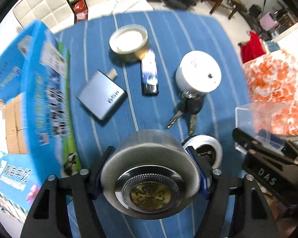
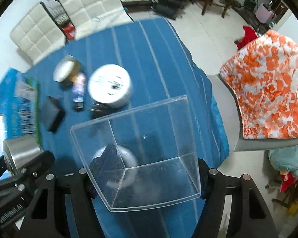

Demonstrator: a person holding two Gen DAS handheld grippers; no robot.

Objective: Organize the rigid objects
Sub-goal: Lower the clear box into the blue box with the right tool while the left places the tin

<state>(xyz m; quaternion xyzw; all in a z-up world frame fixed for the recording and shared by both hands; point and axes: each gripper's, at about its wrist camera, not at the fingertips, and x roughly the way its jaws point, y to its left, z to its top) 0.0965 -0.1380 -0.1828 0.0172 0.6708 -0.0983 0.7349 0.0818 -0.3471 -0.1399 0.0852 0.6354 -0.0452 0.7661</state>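
My left gripper (image 1: 149,174) is shut on a round silver metal tin (image 1: 149,170) with a gold-centred lid, held above the blue striped tablecloth (image 1: 168,39). My right gripper (image 2: 147,176) is shut on a clear plastic box (image 2: 141,144), held above the table's right part; the box also shows in the left wrist view (image 1: 258,119). On the cloth lie a grey flat device (image 1: 102,94), a dark lighter (image 1: 149,75), a white cylinder (image 1: 198,72), a tape roll (image 1: 129,41), keys (image 1: 186,109) and a silver ring-shaped lid (image 1: 206,150). The tin also shows in the right wrist view (image 2: 19,152).
A blue milk carton box (image 1: 43,91) stands at the table's left edge. White padded chairs (image 2: 49,23) stand behind the table. An orange-and-white cloth on a chair (image 2: 268,83) is to the right, beyond the table edge.
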